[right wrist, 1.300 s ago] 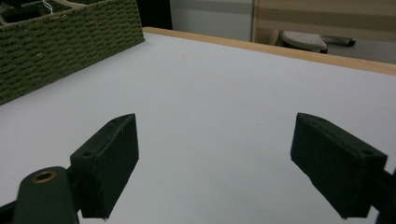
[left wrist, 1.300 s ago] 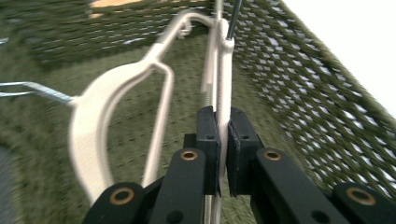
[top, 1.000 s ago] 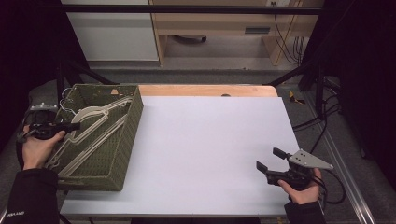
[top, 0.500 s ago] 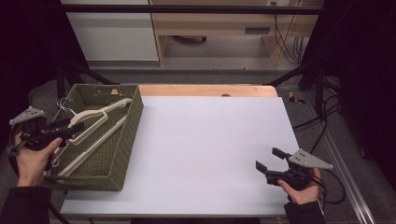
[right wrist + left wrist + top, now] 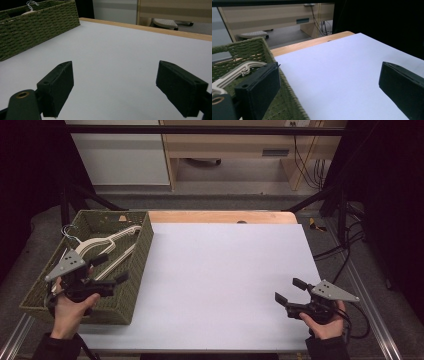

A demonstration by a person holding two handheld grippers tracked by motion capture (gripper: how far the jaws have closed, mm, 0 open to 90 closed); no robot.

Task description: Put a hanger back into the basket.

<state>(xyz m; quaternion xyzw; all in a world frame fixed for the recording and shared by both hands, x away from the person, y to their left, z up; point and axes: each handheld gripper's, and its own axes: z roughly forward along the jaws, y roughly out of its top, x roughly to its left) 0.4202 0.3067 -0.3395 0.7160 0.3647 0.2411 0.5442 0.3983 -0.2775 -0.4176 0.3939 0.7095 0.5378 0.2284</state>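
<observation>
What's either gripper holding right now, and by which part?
Nothing. The left gripper hangs open over the basket, above the hangers, jaws apart and empty. The right gripper is open over the bare table.

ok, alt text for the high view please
A person's left gripper, jaws open, hovers over a green woven basket holding cream-coloured clothes hangers at the left of a white table. The right gripper, also open, rests near the table's front right.

No readable text, label, brand or number anywhere; possibly too small to make out on the far furniture.
</observation>
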